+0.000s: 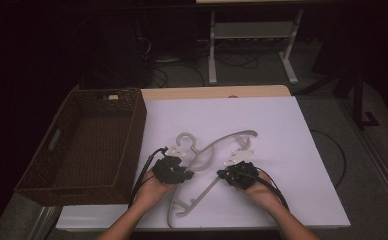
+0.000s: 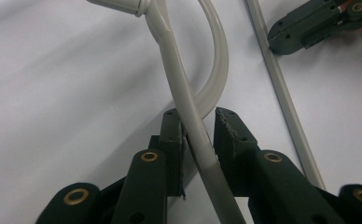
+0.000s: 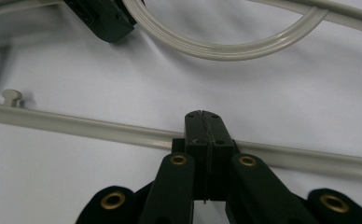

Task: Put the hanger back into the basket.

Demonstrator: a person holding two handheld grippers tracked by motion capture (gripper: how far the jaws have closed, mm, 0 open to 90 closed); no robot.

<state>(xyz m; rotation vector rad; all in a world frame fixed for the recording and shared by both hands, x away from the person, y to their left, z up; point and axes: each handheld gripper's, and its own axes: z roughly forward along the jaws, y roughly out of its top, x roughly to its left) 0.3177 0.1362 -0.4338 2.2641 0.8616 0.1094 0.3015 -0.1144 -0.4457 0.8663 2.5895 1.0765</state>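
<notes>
A pale grey plastic hanger [image 1: 209, 150] lies flat on the white table top [image 1: 282, 130], hook toward the far side. My left gripper [image 1: 181, 173] is at its left shoulder. In the left gripper view the sloping arm [image 2: 179, 79] runs between the jaws [image 2: 198, 114], and both pads bear on it. My right gripper [image 1: 228, 173] is at the hanger's straight bar. In the right gripper view its jaws [image 3: 202, 115] are pressed together, pad against pad, lying over the bar [image 3: 76, 123], which passes beneath them. I see nothing between those pads.
A dark woven basket [image 1: 132, 130] stands at the table's left side, close to my left hand. The table's far and right parts are bare white. Cables trail from both grippers toward the near edge. A white metal frame [image 1: 213, 45] stands on the floor beyond.
</notes>
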